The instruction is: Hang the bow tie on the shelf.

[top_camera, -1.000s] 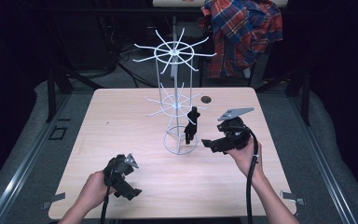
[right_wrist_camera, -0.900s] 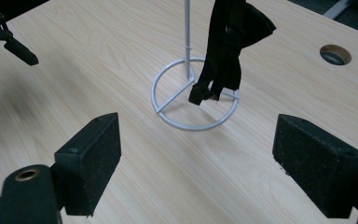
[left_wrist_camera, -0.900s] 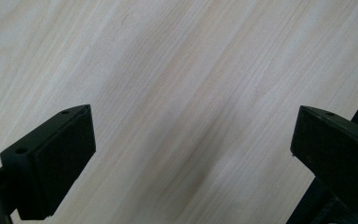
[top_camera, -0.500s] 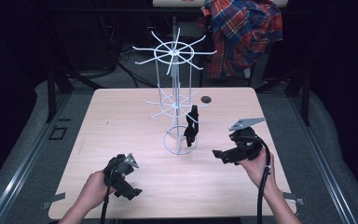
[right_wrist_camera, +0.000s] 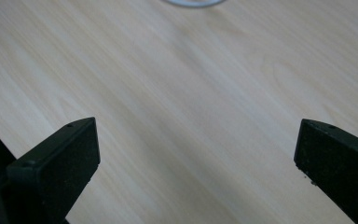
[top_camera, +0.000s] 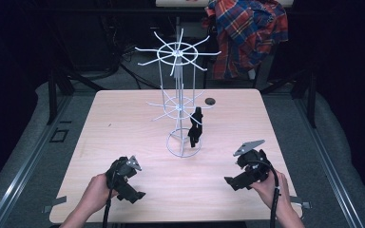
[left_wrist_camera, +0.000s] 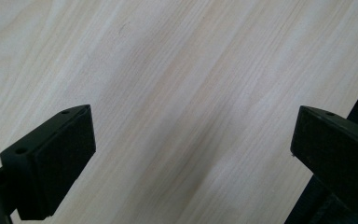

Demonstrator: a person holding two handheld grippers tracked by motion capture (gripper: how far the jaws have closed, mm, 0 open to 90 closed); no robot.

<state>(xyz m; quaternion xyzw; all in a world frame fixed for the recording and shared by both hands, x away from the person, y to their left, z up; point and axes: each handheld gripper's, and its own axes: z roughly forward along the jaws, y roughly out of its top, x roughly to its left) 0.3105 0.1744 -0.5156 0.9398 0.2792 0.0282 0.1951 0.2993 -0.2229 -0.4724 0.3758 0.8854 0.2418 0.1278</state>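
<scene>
While both hands sit near the pale wooden table's (top_camera: 123, 118) front edge | left gripper (top_camera: 132, 186) spread, empty | right gripper (top_camera: 240, 176) jaws just opened, empty, well apart from the white wire rack (top_camera: 178, 102) | small black object (top_camera: 195, 128) hangs on rack, mid-table

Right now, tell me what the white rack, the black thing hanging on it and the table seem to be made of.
White rack: thin metal wire by the look, coated white; slim straight spokes and a ring base.
Black thing: matte black; too small to tell, perhaps plastic or fabric.
Table: pale wood or wood-look laminate, smooth and matte; the left gripper view shows straight grain lines.
</scene>
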